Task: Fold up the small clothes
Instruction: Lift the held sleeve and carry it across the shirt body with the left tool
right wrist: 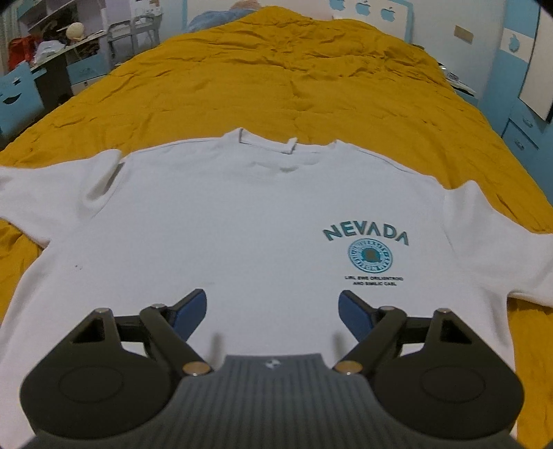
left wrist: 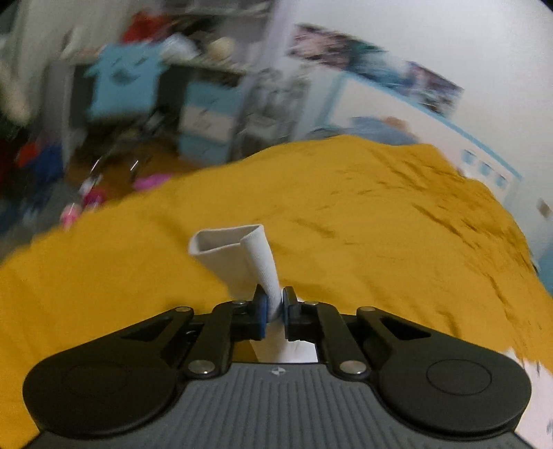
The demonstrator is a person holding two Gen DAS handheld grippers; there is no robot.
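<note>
A white T-shirt [right wrist: 224,221] with a teal NEVADA print lies flat, front up, on a mustard-yellow bedspread [right wrist: 311,79]. In the right wrist view my right gripper [right wrist: 273,311] hovers over the shirt's lower middle, jaws wide apart with nothing between the blue pads. In the left wrist view my left gripper [left wrist: 274,307] is shut on a bunched piece of white fabric, a sleeve of the T-shirt [left wrist: 238,255], whose open cuff stands up ahead of the fingers. That view is blurred. The left gripper does not show in the right wrist view.
The bedspread [left wrist: 380,214] covers the whole bed. Left of the bed stand a desk with a blue chair [right wrist: 17,93] and clutter on the floor [left wrist: 90,193]. Blue cabinets [right wrist: 525,114] line the right side. A blue pillow [right wrist: 221,15] lies at the bed's far end.
</note>
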